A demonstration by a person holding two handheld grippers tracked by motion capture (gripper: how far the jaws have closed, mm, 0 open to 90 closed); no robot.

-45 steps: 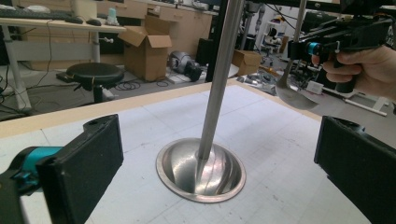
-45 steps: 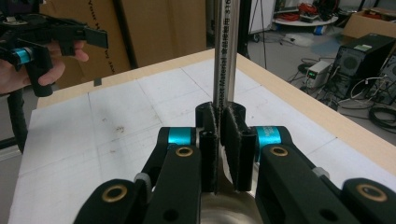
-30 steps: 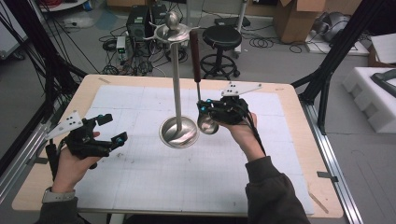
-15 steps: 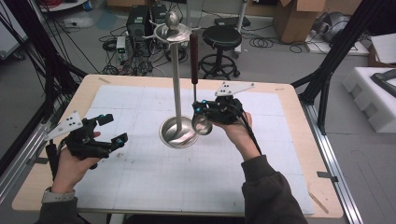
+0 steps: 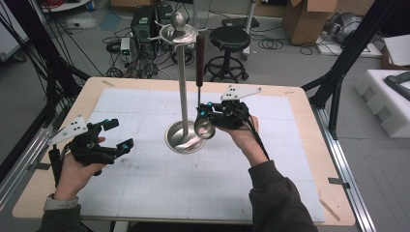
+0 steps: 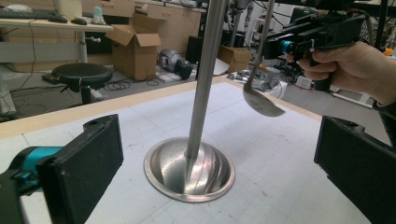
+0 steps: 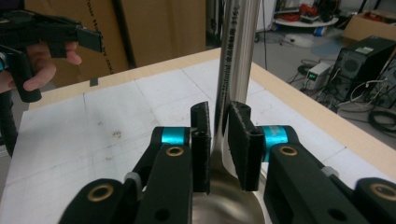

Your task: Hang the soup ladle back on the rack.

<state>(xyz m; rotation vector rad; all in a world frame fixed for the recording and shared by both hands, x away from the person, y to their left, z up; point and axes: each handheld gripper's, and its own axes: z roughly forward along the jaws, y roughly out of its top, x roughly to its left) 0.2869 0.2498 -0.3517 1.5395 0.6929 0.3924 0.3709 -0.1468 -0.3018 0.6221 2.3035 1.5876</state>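
Observation:
A tall steel stand has a round dished base and a pole topped by a hooked disc. Just right of the pole, my right gripper is shut on the stem of a steel ladle, whose dark handle points straight up. In the right gripper view the two pads pinch the ladle's stem, with the bowl below them. My left gripper stands open at the table's left. Its view looks at the base and the ladle bowl.
A white gridded mat covers the wooden table. Beyond the far edge stand a black stool, boxes and cables on the floor. White foam blocks lie off to the right.
My right gripper has carried the ladle a little to the left, closer to the stand's pole. The left gripper has stayed where it was, still open.

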